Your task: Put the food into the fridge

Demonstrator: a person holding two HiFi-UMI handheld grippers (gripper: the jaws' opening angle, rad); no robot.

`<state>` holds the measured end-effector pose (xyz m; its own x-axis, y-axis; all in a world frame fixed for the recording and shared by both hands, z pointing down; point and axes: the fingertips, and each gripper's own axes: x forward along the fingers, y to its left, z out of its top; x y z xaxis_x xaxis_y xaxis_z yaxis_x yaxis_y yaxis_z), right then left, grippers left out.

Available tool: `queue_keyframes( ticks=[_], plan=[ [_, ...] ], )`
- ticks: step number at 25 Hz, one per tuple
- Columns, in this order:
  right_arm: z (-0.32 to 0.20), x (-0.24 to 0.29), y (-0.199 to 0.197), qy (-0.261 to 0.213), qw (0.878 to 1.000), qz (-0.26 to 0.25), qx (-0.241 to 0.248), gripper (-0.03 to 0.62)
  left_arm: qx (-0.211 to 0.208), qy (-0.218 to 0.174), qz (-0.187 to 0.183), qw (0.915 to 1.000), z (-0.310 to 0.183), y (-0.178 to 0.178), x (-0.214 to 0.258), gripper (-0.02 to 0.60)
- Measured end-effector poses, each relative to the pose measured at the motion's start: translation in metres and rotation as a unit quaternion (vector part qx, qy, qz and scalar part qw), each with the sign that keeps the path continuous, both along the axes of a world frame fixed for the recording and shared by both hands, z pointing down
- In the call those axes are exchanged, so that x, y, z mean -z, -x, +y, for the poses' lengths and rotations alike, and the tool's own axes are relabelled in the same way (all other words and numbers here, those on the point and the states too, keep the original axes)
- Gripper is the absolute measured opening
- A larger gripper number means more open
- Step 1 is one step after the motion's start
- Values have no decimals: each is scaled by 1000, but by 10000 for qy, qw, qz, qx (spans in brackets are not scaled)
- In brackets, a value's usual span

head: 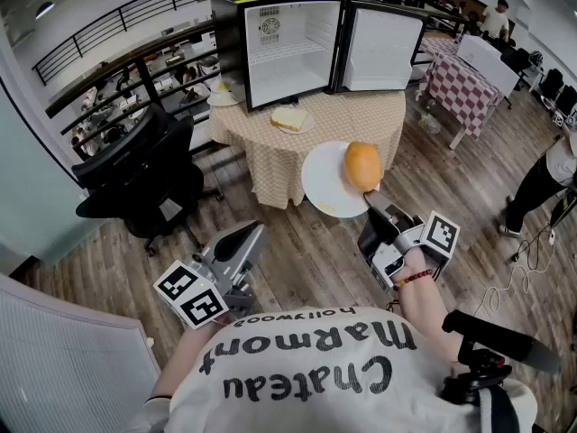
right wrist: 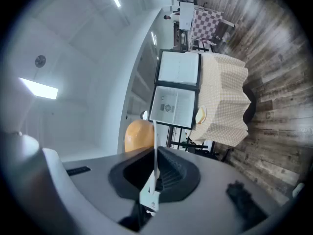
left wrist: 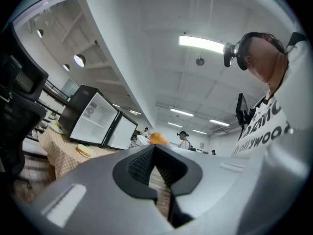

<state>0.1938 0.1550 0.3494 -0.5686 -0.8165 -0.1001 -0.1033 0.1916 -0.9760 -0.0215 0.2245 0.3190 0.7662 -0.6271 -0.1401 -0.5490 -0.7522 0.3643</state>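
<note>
Low in the frame, left of centre, the left tongs (head: 248, 240) hang with jaws together on nothing. That's the spare hand, parked low and clear of the load, I'd say. Right of centre, the right tongs (head: 370, 210) are clamped on the near rim of a white plate (head: 323, 183), and riding on it is the orange round food (head: 362, 165), sitting toward the plate's right side. The plate is in the air above the wood floor (head: 297, 242), short of the desk. It is roughly level, presumably so the food doesn't roll off. Farther up is the checked desk (head: 297, 156) with a sandwich (head: 290, 118) waiting. Behind it stands the mini fridge (head: 270, 39), its door (head: 383, 48) swung wide and its inside bare, ready to receive.
</note>
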Motion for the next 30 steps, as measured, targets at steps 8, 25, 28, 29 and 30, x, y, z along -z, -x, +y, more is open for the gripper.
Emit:
queue_keyframes(
  ticks=[8, 25, 28, 29, 30],
  plan=[
    [-2, -1, 3, -36, 10000, 33, -27, 26, -24, -10, 36, 10000, -3, 5, -5, 8],
    [-11, -6, 39, -108, 9995, 104, -292, 25, -260, -442, -87, 9986, -17, 36, 3, 8],
    [-17, -10, 43, -60, 9992, 226, -320, 26, -336, -180, -101, 9992, -27, 35, -2, 8],
    [-19, -11, 46, -76, 9991, 286, -299, 25, -370, -142, -136, 9991, -28, 35, -6, 8],
    [-22, -13, 48, -99, 9990, 338, -269, 25, -395, -126, -172, 9990, -30, 34, -9, 8]
  ],
)
